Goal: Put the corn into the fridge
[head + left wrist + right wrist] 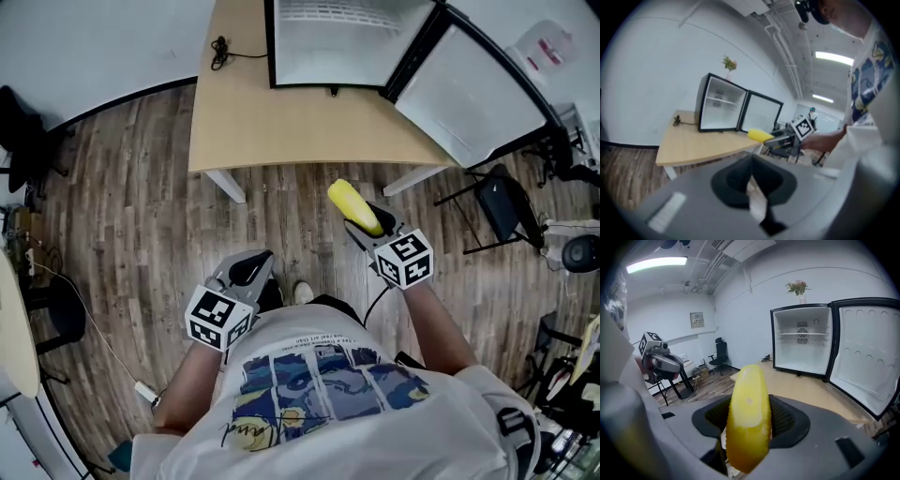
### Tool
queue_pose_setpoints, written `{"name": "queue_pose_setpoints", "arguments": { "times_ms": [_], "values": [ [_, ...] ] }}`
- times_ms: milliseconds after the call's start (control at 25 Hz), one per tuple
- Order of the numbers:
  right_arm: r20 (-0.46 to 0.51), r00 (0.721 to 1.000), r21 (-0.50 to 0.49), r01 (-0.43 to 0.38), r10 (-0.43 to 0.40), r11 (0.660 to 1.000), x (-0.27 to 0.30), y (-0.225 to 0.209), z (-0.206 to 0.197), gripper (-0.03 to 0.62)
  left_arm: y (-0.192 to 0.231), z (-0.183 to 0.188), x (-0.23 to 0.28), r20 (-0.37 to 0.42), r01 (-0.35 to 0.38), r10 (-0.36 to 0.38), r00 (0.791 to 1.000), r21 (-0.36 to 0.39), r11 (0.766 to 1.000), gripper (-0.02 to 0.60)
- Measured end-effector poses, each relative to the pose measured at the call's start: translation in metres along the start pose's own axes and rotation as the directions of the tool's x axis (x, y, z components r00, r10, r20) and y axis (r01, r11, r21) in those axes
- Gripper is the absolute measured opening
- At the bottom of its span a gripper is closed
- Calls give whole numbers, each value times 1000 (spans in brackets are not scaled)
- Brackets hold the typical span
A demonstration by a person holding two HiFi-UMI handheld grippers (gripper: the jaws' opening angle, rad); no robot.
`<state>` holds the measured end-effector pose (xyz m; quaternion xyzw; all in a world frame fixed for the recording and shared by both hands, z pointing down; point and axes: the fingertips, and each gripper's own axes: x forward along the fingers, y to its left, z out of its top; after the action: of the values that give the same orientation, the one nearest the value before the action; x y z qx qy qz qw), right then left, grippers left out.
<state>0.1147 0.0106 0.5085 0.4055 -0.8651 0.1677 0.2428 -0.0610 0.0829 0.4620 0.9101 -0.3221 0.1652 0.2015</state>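
The yellow corn (pixel 353 205) sticks forward out of my right gripper (pixel 367 221), which is shut on it over the floor just short of the table. In the right gripper view the corn (pixel 749 414) fills the middle between the jaws. A small black fridge (pixel 340 42) stands open at the table's far side, its door (pixel 469 89) swung out to the right; inside, the fridge (pixel 801 341) is white with one shelf. My left gripper (pixel 246 275) hangs low near my body, jaws together with nothing in them, and it sees the corn (pixel 760 136) from the side.
The light wooden table (pixel 300 127) carries a black cable (pixel 219 52) at its far left. A black folding chair (pixel 502 206) stands right of the table. Wood plank floor (pixel 122 216) lies under me. A small plant (pixel 798 288) sits on top of the fridge.
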Motion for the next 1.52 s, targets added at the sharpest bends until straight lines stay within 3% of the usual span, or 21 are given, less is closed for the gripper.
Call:
{"name": "queue_pose_setpoints", "arguments": {
  "times_ms": [360,720,1120,1520],
  "values": [
    [-14,998,-23,68,-69,997,65,-51,57,238,77,41,11,30,37,-39,999,43,998,9],
    [-32,999,-69,33,-35,997,139,-151,105,238,140,70,44,62,-141,144,988,-57,988,9],
    [-66,996,-164,-62,52,984,222,-250,150,238,152,130,109,97,-260,267,959,-85,962,9],
    [-109,988,-207,-132,112,969,299,-305,168,238,155,143,136,96,-404,423,901,-170,899,9]
  ]
}}
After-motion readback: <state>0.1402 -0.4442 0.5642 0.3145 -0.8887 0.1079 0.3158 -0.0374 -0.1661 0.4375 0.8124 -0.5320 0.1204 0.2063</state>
